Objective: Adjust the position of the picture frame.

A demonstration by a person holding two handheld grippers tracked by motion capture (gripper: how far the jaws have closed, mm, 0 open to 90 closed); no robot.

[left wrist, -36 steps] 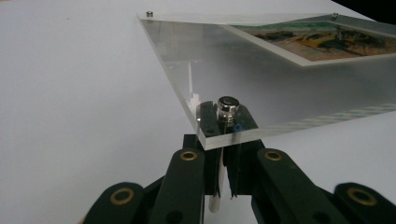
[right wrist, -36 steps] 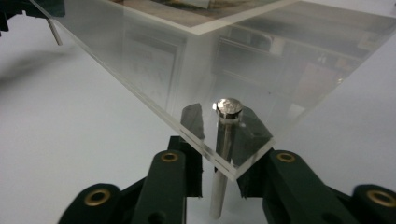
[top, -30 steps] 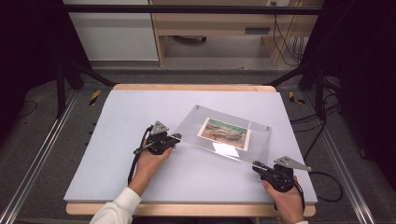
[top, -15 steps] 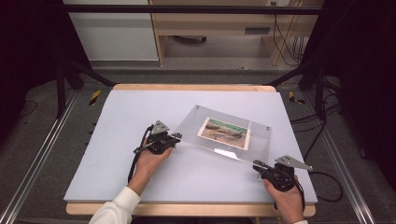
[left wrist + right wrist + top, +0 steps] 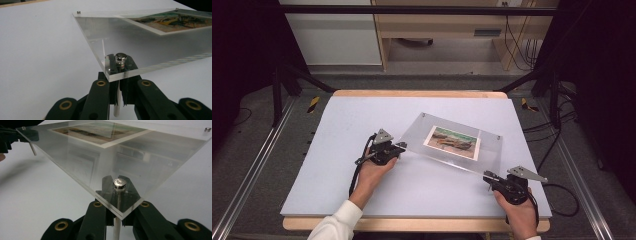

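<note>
White tabletop [image 5: 337, 130]; each hand-held gripper [image 5: 119, 82] [image 5: 117, 205] view shows jaws clamped on the acrylic frame's [image 5: 452, 142] corner post.

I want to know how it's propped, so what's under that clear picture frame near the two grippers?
Under each near corner of the acrylic frame a thin metal leg hangs from a silver cap, clamped by the left gripper and right gripper. The jaws hide the legs' lower ends.
</note>
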